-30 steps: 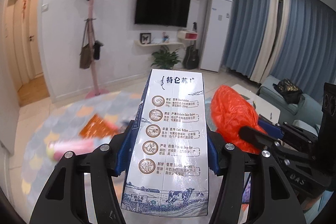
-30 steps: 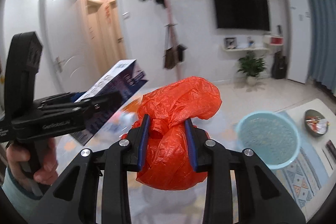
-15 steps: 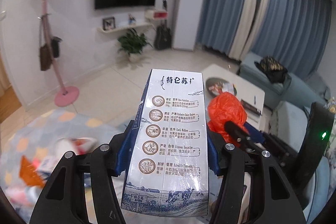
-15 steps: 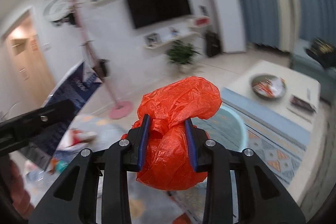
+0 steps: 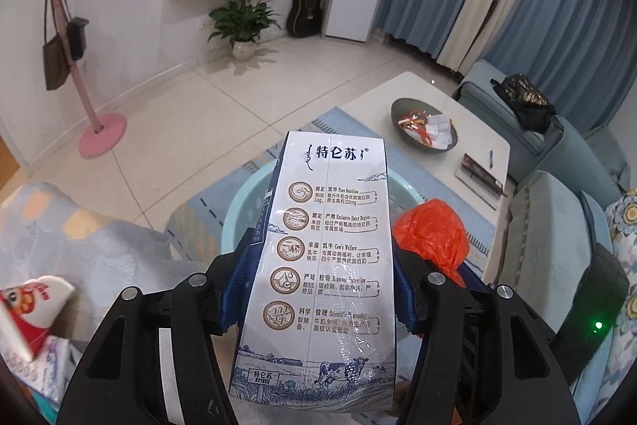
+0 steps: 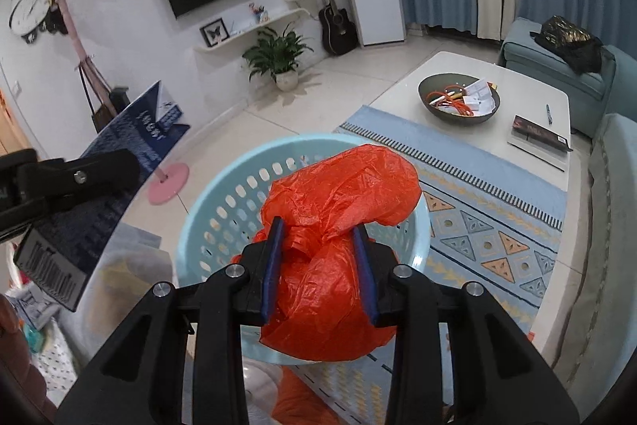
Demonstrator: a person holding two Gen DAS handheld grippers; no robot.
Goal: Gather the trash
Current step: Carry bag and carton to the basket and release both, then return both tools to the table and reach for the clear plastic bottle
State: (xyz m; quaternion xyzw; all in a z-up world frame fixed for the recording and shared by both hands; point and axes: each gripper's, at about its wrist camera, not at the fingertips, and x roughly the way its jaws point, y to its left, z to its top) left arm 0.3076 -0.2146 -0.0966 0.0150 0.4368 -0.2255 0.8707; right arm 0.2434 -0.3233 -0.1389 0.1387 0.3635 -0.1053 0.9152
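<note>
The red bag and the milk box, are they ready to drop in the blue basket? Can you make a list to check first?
1. Right gripper shut on the red bag: ok.
2. Left gripper shut on the milk box: ok.
3. Red bag over the blue basket opening: ok.
4. Milk box over the basket: cannot tell; the box hides most of the basket in the left wrist view.
5. Room inside the basket: cannot tell, the bag covers its bottom.
6. Grippers apart from each other: ok.

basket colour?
Light blue basket with perforated walls; clearest in the right wrist view.
</note>
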